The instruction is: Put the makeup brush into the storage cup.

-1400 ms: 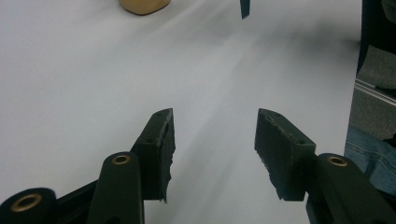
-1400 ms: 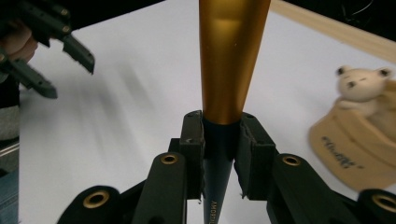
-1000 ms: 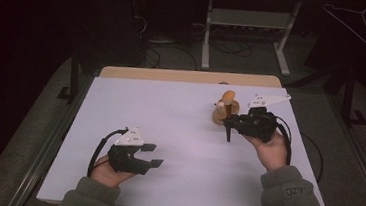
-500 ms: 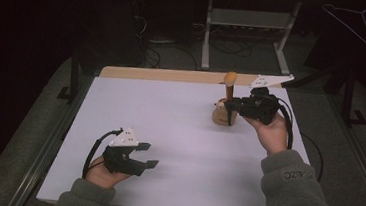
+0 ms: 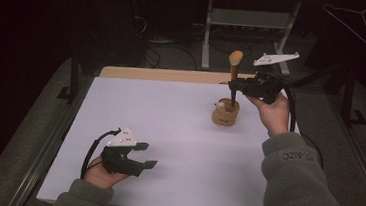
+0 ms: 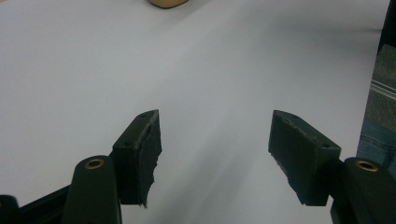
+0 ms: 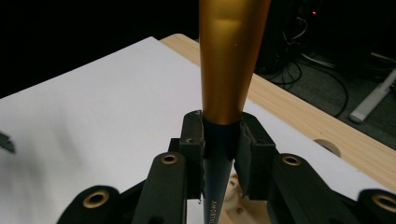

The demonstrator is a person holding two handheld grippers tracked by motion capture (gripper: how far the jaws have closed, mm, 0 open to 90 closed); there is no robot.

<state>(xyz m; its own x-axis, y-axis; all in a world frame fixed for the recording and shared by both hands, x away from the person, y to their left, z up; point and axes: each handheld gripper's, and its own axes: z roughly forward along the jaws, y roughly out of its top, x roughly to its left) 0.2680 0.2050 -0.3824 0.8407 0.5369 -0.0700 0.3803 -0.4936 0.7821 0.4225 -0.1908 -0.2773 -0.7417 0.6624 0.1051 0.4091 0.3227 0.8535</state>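
White counter [image 5: 169,127], dark room. Right claw [image 5: 234,84] clamps brush [image 5: 234,67] upright above holder [image 5: 225,112], ready for lowering in; left claw [image 5: 147,155], just opening, empty, rests aside.

Right gripper [image 5: 234,85] lifted brush [image 5: 234,67] upright above holder [image 5: 226,113]; left gripper [image 5: 147,155] jaws opening, empty.
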